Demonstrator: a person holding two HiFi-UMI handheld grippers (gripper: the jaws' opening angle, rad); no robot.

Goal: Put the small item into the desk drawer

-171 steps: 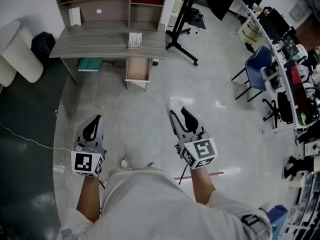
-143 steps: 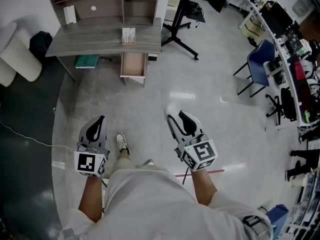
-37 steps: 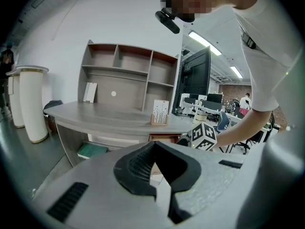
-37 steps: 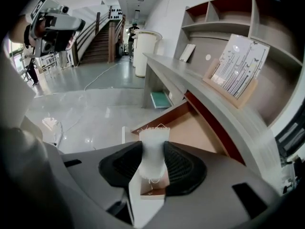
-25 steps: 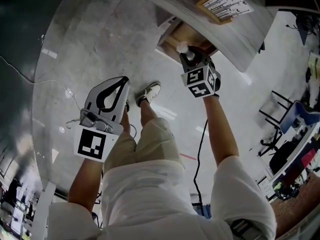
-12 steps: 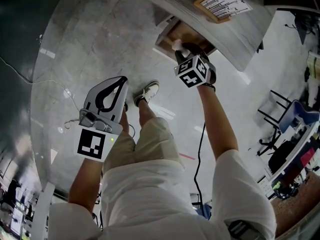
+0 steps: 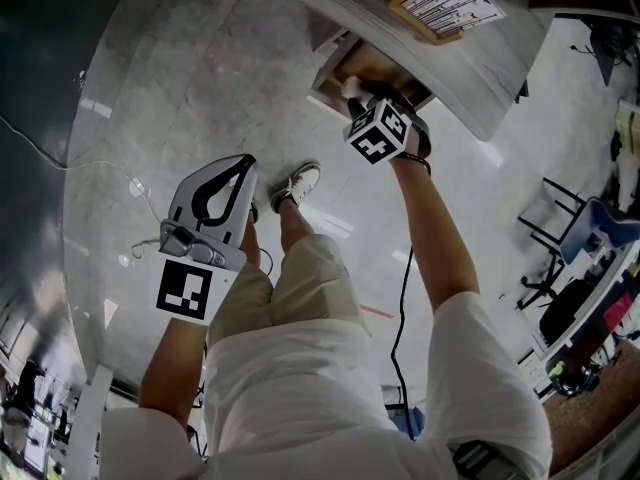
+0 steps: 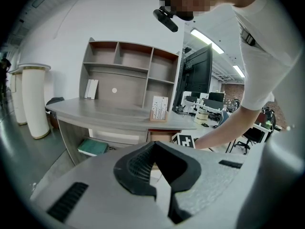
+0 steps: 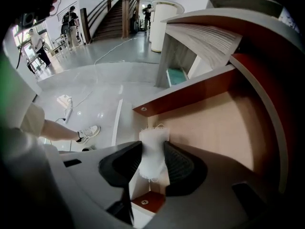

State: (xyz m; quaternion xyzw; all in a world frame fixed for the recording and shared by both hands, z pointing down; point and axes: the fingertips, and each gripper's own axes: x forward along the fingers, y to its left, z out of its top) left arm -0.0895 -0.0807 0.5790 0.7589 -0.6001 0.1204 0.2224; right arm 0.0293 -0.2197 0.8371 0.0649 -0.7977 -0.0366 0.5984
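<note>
My right gripper (image 7: 352,92) (image 9: 152,157) is shut on a small white frayed item (image 9: 153,141) (image 7: 349,86). The item hangs over the front edge of the open desk drawer (image 9: 219,128) (image 7: 368,64), whose light wooden bottom is bare. The drawer sticks out from under the grey desk top (image 7: 480,78) (image 8: 105,113). My left gripper (image 7: 245,160) (image 8: 153,147) is held low at the left, well away from the desk, shut with nothing in it. The right gripper's marker cube (image 8: 184,140) shows in the left gripper view.
A printed box (image 7: 447,3) (image 8: 159,109) stands on the desk above the drawer. A shelf unit (image 8: 128,75) tops the desk. A green book (image 8: 93,147) lies under it. The person's shoe (image 7: 297,183) is on the floor; chairs (image 7: 590,238) stand at the right.
The right gripper has moved a little up and left over the drawer's front, turning its cube, still gripping the white item. The left gripper has stayed put.
</note>
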